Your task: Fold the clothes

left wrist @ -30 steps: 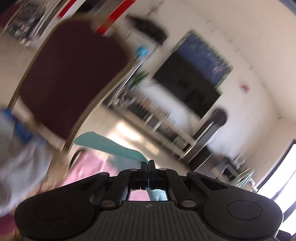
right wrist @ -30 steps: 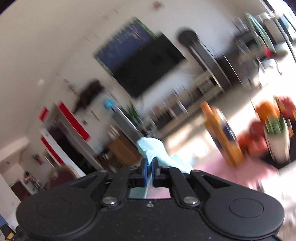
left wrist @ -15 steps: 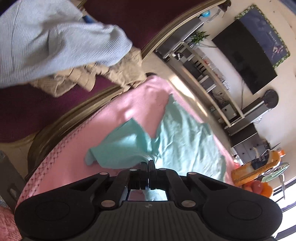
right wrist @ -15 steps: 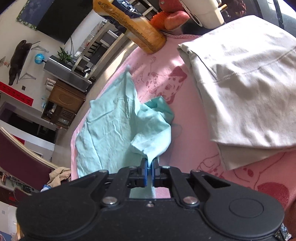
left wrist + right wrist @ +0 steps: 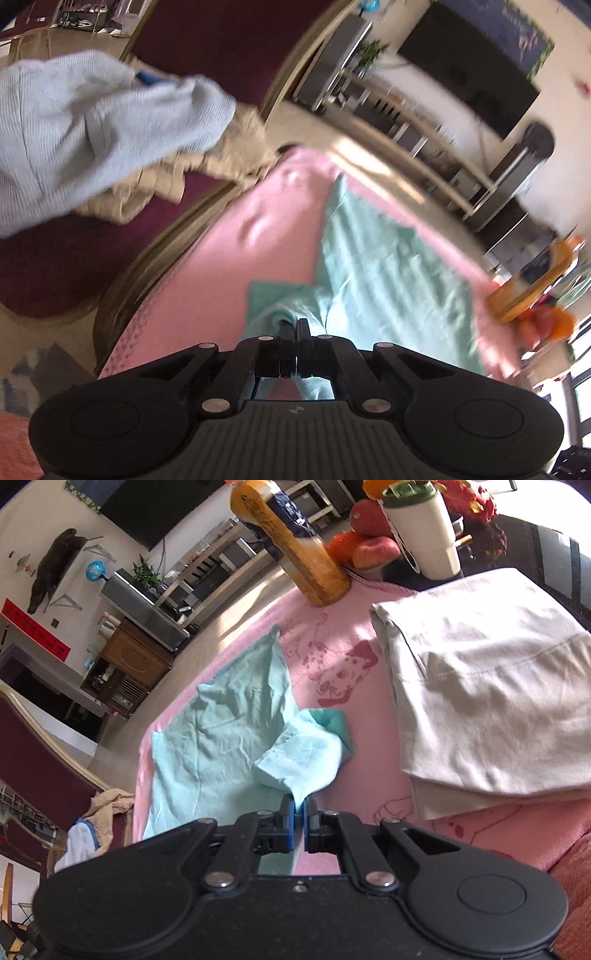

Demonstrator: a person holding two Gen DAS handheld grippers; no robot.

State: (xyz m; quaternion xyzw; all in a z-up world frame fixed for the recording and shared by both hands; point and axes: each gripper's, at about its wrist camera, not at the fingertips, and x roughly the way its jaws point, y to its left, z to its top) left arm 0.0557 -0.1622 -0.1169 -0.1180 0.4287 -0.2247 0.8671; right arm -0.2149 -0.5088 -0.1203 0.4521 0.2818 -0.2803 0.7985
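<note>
Sunlit floor (image 5: 236, 602), maroon chair (image 5: 229, 40), wall-mounted television (image 5: 469, 74).

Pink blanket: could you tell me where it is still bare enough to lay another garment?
The pink blanket is bare between the mint garment and the folded beige stack, and left of the garment toward the chair. The far end is crowded by bottle, cup and fruit.
</note>
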